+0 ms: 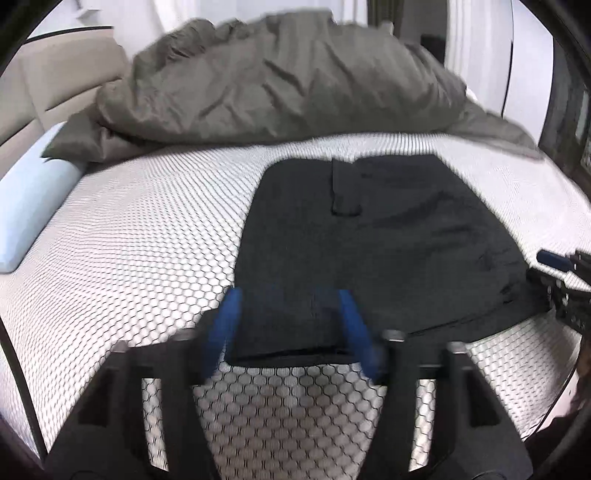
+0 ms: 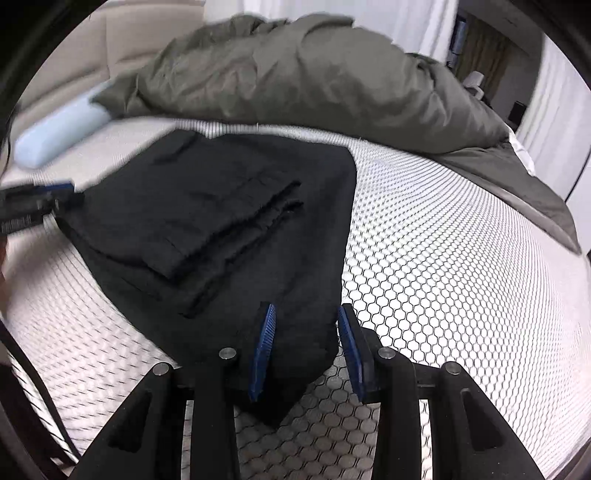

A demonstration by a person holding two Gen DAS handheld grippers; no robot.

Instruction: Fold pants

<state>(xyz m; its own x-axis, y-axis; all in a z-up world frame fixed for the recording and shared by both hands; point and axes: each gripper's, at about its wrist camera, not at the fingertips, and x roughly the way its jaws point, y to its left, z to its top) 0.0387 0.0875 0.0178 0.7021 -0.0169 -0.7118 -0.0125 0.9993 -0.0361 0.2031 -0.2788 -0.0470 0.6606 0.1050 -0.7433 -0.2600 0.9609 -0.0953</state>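
Black pants lie folded in layers on the bed's white honeycomb-patterned sheet. My left gripper stands open over their near left corner, whose cloth lies flat between the blue fingers, untouched by the pads. From the right wrist view the pants show stacked hems on top. My right gripper is open too, straddling the near right corner of the cloth; its blue fingers stand apart from it. Each gripper shows at the edge of the other view: the right gripper, the left gripper.
A crumpled olive-grey duvet is heaped across the far side of the bed. A pale blue pillow lies at the far left beside a beige headboard. White curtains hang behind. Bare sheet stretches right of the pants.
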